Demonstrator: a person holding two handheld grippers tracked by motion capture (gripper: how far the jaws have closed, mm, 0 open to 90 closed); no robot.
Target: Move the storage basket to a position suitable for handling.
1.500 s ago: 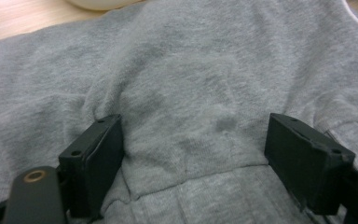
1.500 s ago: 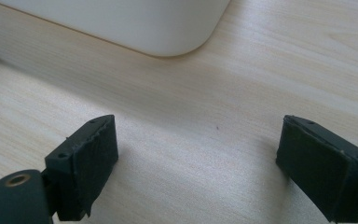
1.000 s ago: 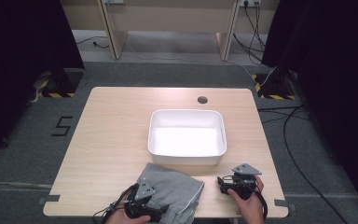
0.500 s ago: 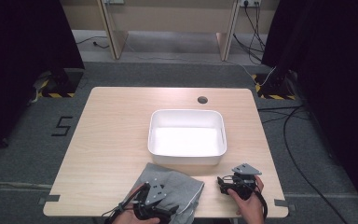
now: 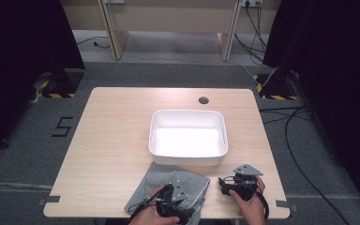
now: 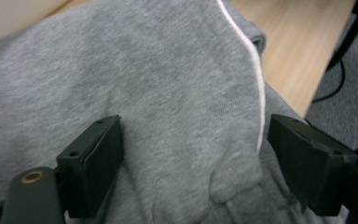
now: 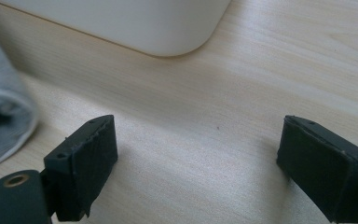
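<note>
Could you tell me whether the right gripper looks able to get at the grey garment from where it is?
Probably yes: the right gripper, jaws open, sits beside the grey garment, with bare table between them.

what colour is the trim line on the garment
White, on the grey garment; clearest in the left gripper view.

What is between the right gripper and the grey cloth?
Just bare table. In the high view, the right gripper sits beside the grey cloth, apart from it, with only wood showing in the gap.

A folded grey sweatshirt (image 5: 168, 190) with a thin white seam line lies crumpled at the frame's bottom centre.
</note>
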